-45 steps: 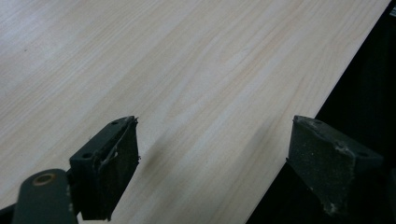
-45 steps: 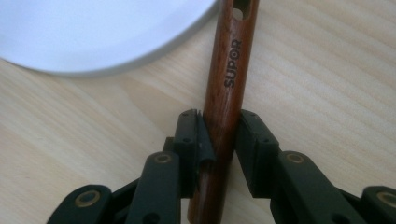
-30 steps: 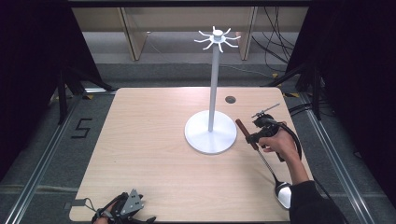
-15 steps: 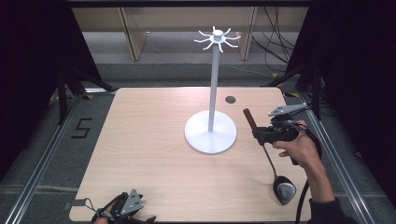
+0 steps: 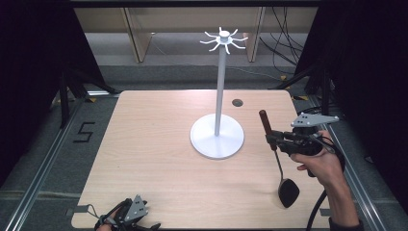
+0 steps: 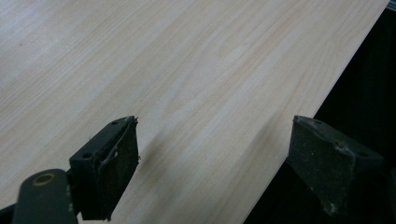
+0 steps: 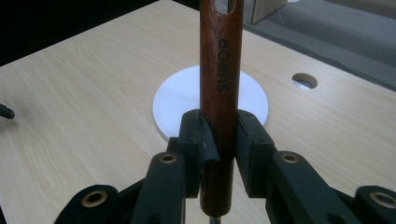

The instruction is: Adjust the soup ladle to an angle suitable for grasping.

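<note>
Ladle (image 5: pixel 281 161) clenched in right gripper (image 5: pixel 272 139) jaws beside white stand (image 5: pixel 217 139) on worktop (image 5: pixel 144 159); left gripper (image 5: pixel 127 219), apparently idle, jaws released.

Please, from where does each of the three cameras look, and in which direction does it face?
High view: above the person's side, facing forward and down on the table; right hand and both grippers show.
Left gripper view: on the left gripper, facing the bare tabletop edge; its open jaws show.
Right gripper view: on the right gripper, facing the stand's white base; its jaws clamp the ladle's wooden handle.
Shared: the high and right gripper views both show the ladle, base and table hole.
</note>
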### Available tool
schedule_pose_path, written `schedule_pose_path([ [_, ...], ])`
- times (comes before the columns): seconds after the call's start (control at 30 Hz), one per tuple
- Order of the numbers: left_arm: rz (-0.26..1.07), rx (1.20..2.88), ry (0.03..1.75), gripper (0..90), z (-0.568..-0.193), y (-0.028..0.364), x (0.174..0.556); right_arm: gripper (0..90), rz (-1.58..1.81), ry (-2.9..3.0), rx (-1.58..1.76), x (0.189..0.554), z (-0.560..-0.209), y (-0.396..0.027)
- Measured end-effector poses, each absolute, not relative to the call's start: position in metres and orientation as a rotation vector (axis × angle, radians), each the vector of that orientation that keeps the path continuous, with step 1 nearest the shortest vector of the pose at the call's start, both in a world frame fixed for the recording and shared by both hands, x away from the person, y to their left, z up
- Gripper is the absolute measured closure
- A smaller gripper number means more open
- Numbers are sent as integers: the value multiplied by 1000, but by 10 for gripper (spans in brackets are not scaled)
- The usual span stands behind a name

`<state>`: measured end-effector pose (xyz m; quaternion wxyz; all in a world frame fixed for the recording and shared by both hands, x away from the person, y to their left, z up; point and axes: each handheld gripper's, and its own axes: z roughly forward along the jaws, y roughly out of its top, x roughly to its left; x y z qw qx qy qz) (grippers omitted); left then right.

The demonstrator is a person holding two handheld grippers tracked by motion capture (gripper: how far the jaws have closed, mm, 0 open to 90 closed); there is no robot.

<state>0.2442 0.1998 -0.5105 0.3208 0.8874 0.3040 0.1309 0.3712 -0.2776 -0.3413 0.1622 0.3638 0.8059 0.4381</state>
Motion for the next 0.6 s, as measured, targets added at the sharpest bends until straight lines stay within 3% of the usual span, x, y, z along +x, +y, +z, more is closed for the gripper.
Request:
schedule_pose_path([
  [0.6,346,2333,797,155,-511,200,244,742,1413,2172,918,357,-318,-292],
])
